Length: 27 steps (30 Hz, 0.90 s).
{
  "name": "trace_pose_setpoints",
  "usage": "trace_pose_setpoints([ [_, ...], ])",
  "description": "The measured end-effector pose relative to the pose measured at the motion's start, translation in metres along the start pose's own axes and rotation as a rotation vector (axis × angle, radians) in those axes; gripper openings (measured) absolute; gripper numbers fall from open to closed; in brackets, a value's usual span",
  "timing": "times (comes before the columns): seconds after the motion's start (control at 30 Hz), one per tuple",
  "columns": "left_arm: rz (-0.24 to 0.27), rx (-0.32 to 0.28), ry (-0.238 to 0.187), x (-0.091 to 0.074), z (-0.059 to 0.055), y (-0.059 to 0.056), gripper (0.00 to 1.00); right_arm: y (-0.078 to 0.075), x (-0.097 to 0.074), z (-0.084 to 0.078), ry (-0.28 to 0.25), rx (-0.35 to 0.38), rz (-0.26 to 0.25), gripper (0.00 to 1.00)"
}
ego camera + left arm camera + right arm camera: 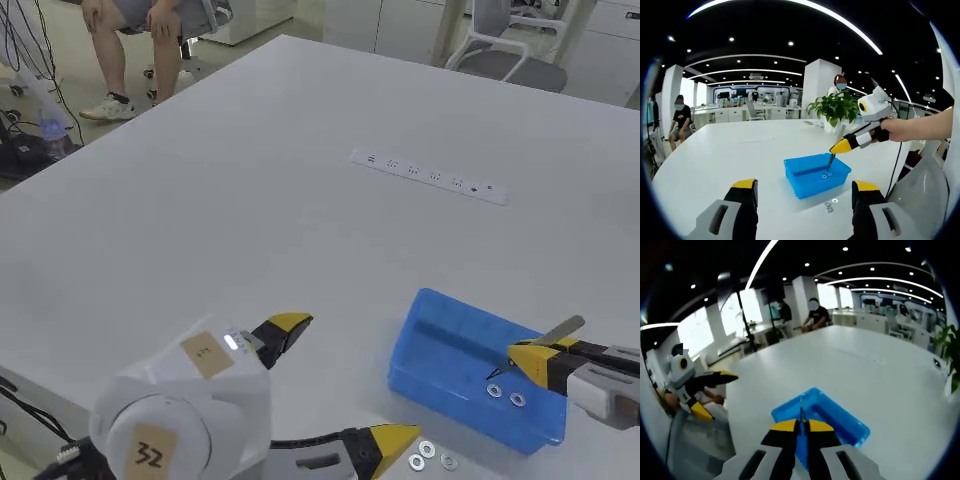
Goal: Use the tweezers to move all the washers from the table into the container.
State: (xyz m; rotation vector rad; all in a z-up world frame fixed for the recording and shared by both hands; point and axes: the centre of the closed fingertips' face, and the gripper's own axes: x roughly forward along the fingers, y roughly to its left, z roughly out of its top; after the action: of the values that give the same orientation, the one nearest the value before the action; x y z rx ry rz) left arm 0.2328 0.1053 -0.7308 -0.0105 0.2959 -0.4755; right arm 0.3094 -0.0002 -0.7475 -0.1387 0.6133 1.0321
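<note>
Head view: at the right edge the right tongs point(535, 362) are clamped tight on the tweezers point(560, 329). The tweezer tips point down-left into the blue container point(440, 330), just above two washers point(494, 390) on its floor. Three loose washers point(427, 450) lie on the counter point(300, 220) at the bottom of the frame, just outside the container's near wall and down-left of the tweezer tips. The left tongs point(343, 382) gape wide and hold nothing, with one yellow tip just beside the loose washers.

Left gripper view: the loose washers point(829, 204) sit low in the centre, between the spread jaws. The container point(800, 185) is just behind them.

Right gripper view: the tweezers point(801, 412) run straight up the frame over the container point(840, 422). The next pick likely means drawing the tips back over the near wall. The left tongs are nearer, but the right tongs carry the tool.
</note>
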Motion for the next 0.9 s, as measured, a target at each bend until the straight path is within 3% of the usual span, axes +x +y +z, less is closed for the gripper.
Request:
trace_pose_setpoints([
  [0.17, -0.001, 0.001, 0.004, 0.000, -0.001, 0.000, 0.77, 0.019, -0.003, -0.003, 0.008, -0.013, 0.043, 0.03],
  [0.33, -0.003, 0.004, 0.008, 0.000, -0.002, 0.000, 0.77, 0.029, 0.003, -0.017, 0.028, 0.011, 0.078, 0.03],
  [0.6, 0.010, 0.014, 0.012, 0.000, -0.003, 0.002, 0.77, 0.038, 0.013, -0.040, 0.071, 0.044, 0.102, 0.03],
  [0.9, 0.007, 0.011, 0.017, 0.000, -0.004, 0.002, 0.76, 0.035, 0.022, -0.062, 0.128, 0.046, 0.123, 0.04],
])
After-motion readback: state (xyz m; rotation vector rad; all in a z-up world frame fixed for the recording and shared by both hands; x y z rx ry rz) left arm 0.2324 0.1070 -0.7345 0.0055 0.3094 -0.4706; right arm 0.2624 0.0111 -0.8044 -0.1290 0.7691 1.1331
